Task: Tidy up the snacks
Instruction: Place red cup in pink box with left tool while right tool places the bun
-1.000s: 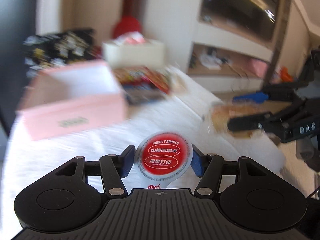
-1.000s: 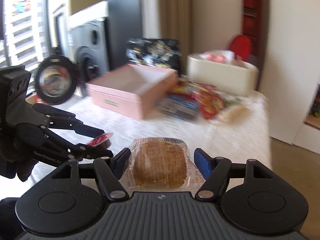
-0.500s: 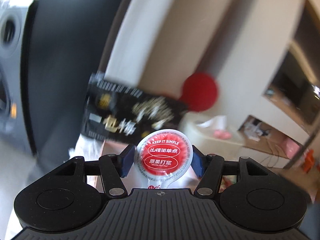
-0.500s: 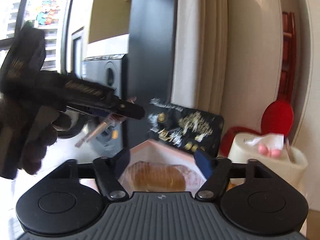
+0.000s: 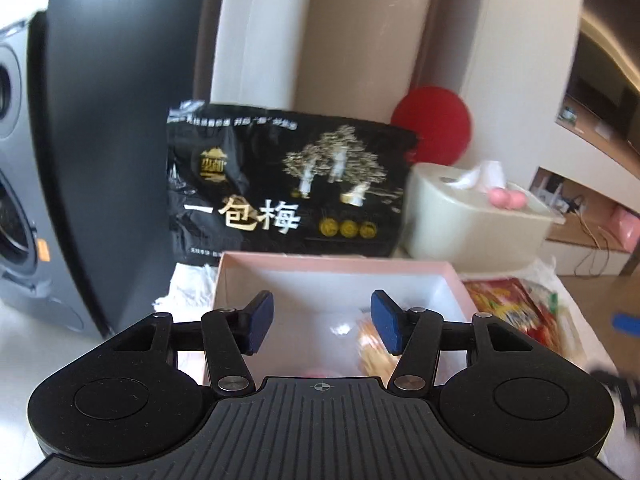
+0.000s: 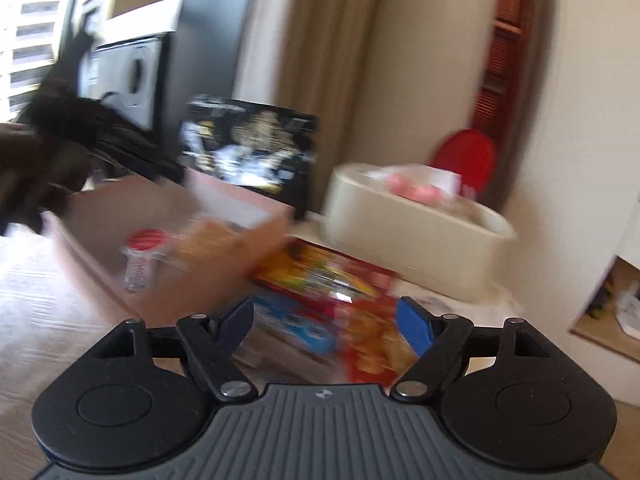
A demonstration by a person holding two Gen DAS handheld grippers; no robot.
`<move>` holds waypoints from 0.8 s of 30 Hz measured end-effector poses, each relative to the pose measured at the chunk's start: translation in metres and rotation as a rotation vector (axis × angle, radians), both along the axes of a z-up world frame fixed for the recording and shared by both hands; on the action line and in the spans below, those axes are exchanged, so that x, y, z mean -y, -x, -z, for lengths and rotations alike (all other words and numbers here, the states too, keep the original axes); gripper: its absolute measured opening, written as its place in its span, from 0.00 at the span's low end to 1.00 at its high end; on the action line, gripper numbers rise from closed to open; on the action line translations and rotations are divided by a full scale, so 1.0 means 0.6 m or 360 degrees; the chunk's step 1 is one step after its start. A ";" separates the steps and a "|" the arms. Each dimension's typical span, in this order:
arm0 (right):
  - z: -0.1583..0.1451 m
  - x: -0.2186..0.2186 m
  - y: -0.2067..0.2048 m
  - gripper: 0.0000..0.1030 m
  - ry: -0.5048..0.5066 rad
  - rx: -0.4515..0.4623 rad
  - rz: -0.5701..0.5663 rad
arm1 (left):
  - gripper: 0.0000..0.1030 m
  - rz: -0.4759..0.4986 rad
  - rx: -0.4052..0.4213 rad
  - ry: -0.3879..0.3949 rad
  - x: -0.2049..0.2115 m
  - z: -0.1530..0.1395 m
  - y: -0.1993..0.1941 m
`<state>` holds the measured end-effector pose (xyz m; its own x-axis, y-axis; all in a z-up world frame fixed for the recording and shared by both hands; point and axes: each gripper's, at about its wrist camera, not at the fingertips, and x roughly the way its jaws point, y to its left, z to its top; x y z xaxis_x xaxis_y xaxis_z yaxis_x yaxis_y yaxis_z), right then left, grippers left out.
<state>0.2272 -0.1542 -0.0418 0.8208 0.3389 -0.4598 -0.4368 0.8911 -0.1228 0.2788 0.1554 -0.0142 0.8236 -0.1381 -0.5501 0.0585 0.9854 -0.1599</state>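
A pink open box (image 5: 336, 268) stands on the white tablecloth; it also shows in the right wrist view (image 6: 240, 200). Inside it lie a red-lidded jelly cup (image 6: 146, 240) and a wrapped brown pastry (image 6: 208, 236), the pastry also seen in the left wrist view (image 5: 370, 346). My left gripper (image 5: 322, 320) is open and empty above the box. My right gripper (image 6: 324, 324) is open and empty above colourful snack packets (image 6: 332, 280) to the right of the box. The left gripper shows blurred at the left of the right wrist view.
A black snack bag (image 5: 288, 188) stands upright behind the box. A cream tissue box (image 5: 476, 220) sits at the back right, with a red round object (image 5: 434, 124) behind it. More red snack packets (image 5: 508, 312) lie right of the box. A dark appliance (image 5: 24, 184) stands at the left.
Both grippers rose over the pink box and opened. The jelly cup left my left gripper and the pastry left my right gripper; both now lie in the box. The right gripper has swung right.
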 end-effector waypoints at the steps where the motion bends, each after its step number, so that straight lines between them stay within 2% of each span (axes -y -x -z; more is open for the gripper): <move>1: 0.000 0.012 -0.013 0.77 -0.0032 -0.0023 0.0033 | 0.57 0.0043 -0.0001 0.0033 0.005 0.000 0.016; 4: 0.001 0.040 -0.059 0.78 -0.0197 -0.0102 0.0116 | 0.57 0.0175 -0.0034 0.0155 0.027 0.009 0.069; 6: -0.006 0.044 -0.105 0.82 -0.0341 -0.0159 0.0111 | 0.57 0.0232 -0.0049 0.0206 0.046 0.020 0.109; 8: -0.009 0.030 -0.172 0.86 -0.0450 -0.0290 0.0103 | 0.59 0.0245 -0.0041 0.0236 0.067 0.037 0.143; 10: -0.002 0.011 -0.242 0.86 -0.0541 -0.0444 0.0103 | 0.57 0.0219 0.0099 0.0095 0.095 0.044 0.183; 12: 0.012 -0.002 -0.291 0.86 -0.0587 -0.0486 0.0137 | 0.56 0.0204 0.0164 -0.0012 0.113 0.044 0.215; 14: 0.030 -0.018 -0.322 0.81 -0.0576 -0.0538 0.0174 | 0.54 0.0210 0.0173 0.0048 0.110 0.038 0.234; 15: 0.039 -0.023 -0.329 0.78 -0.0560 -0.0601 0.0145 | 0.54 0.0230 0.0160 0.0091 0.105 0.037 0.239; 17: 0.055 -0.029 -0.330 0.56 -0.0508 -0.0736 0.0079 | 0.54 0.0268 0.0069 0.0121 0.101 0.039 0.241; 20: 0.057 -0.019 -0.296 0.52 -0.0460 -0.0775 -0.0026 | 0.54 0.0325 -0.0071 0.0150 0.099 0.064 0.218; 24: 0.046 -0.005 -0.229 0.51 -0.0370 -0.0825 -0.0184 | 0.53 0.0329 -0.0143 0.0226 0.103 0.088 0.178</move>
